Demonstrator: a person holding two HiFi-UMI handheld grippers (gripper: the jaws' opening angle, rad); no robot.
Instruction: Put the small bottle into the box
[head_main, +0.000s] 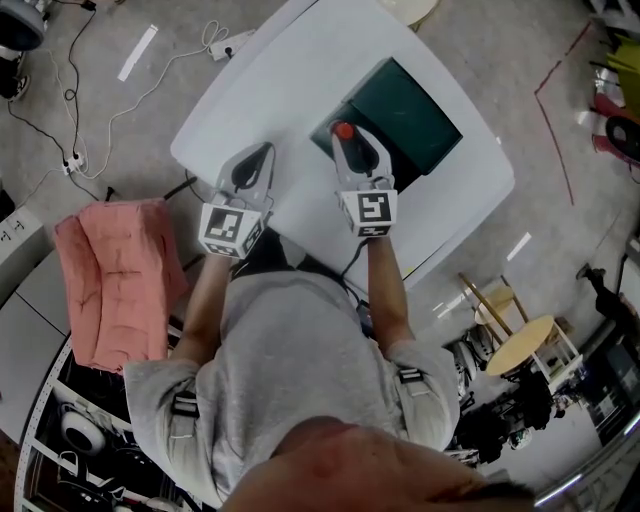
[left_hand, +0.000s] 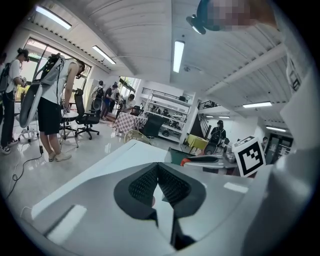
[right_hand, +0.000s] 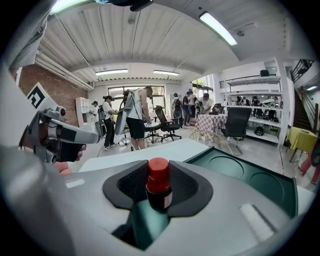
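Observation:
A small dark bottle (right_hand: 159, 192) with a red cap (head_main: 343, 131) stands upright between the pads of my right gripper (right_hand: 159, 175), which is shut on it. In the head view the right gripper (head_main: 347, 138) holds the bottle over the near left edge of the dark green box (head_main: 405, 115) on the white table (head_main: 260, 70). The box's inside (right_hand: 245, 175), with round recesses, lies just ahead and to the right in the right gripper view. My left gripper (head_main: 260, 155) hovers over the table left of the box, its jaws (left_hand: 158, 172) shut with nothing between them.
A pink cushion (head_main: 120, 280) lies on a unit at the person's left. Cables and a power strip (head_main: 70, 160) run over the floor beyond it. A wooden stool (head_main: 525, 345) stands at the right. People (right_hand: 135, 117) and office chairs (left_hand: 87, 117) are in the room behind.

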